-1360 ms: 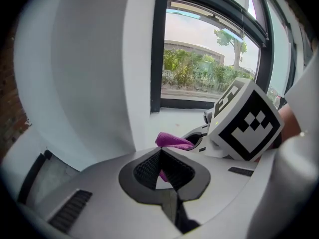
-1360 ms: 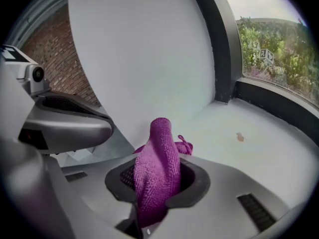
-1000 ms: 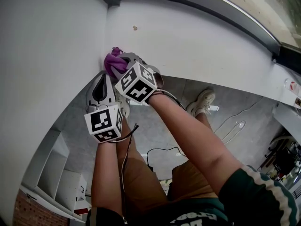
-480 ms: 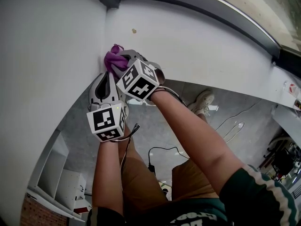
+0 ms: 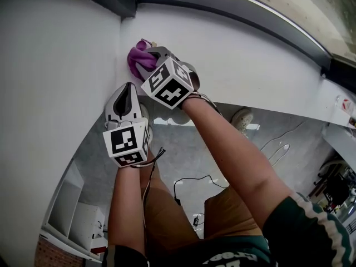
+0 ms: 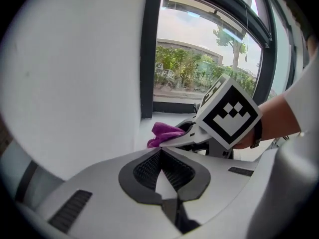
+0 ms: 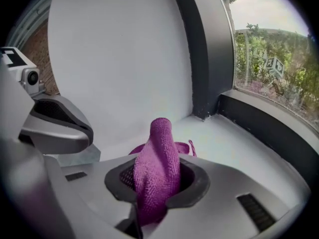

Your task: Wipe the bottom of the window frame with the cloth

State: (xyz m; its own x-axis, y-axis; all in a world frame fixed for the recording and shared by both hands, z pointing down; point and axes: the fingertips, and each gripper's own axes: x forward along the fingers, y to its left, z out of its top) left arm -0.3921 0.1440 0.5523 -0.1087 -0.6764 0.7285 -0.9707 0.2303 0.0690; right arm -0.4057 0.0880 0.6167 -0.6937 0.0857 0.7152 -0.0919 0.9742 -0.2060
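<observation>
Sill (image 5: 233, 49): being wiped at corner.
Cloth (image 7: 158, 168): being pinched by right gripper (image 7: 155, 180).
Left gripper (image 6: 160, 156): being held closed, empty.
Needed: flat, even pressure.

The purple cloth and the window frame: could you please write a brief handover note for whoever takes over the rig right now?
Right gripper: shut on the purple cloth, which sticks out between its jaws.
Left gripper: shut, empty, held just behind the right one, beside the side wall.
The cloth is over the white sill, near the corner with the side wall and short of the dark bottom rail of the window frame.
Done: cloth gripped and brought to the sill; how much has been wiped cannot be told.
Left: probably run the cloth along the bottom rail, away from the corner.
</observation>
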